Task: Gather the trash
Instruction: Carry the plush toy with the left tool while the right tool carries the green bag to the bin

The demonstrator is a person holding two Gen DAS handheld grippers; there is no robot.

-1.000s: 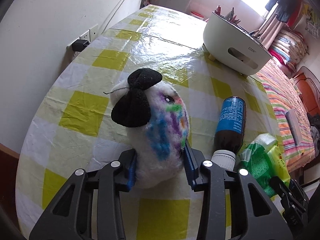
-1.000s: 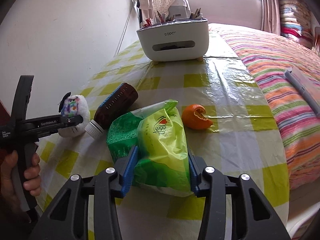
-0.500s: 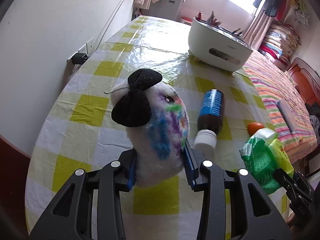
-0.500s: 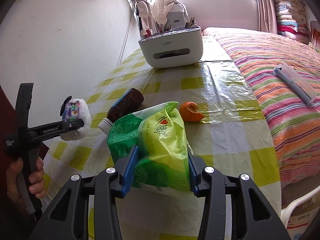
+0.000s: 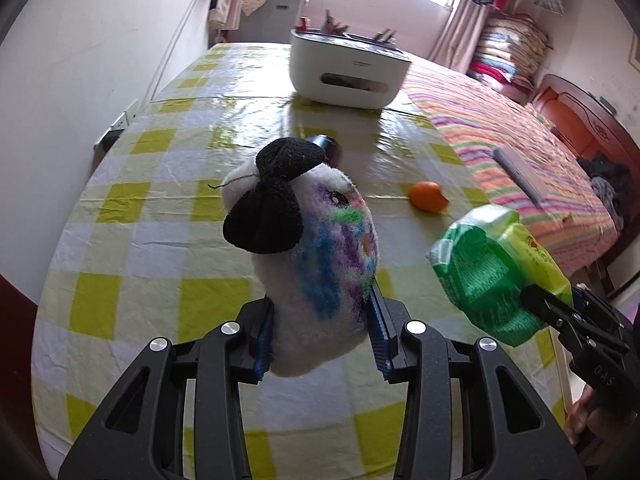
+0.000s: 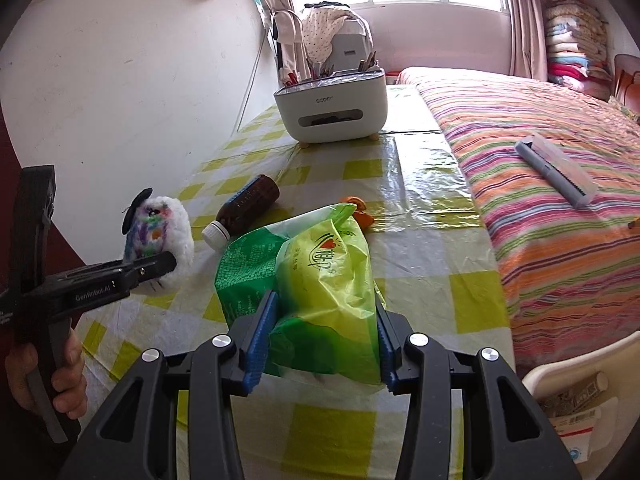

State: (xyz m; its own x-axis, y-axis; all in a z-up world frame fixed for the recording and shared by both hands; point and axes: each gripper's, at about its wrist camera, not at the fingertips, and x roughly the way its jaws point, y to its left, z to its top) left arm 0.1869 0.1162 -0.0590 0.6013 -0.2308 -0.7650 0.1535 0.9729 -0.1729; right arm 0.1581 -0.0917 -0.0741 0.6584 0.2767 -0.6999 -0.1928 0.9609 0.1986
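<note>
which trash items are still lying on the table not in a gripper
The brown bottle on its side and the orange peel. The plush toy and green bag are each clamped in a gripper.

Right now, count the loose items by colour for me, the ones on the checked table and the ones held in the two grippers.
White, scribbled: 1, plush toy in the left gripper
Green: 1, plastic bag in the right gripper
Brown: 1, bottle lying on the table
Orange: 1, peel on the table
Total: 4
</note>
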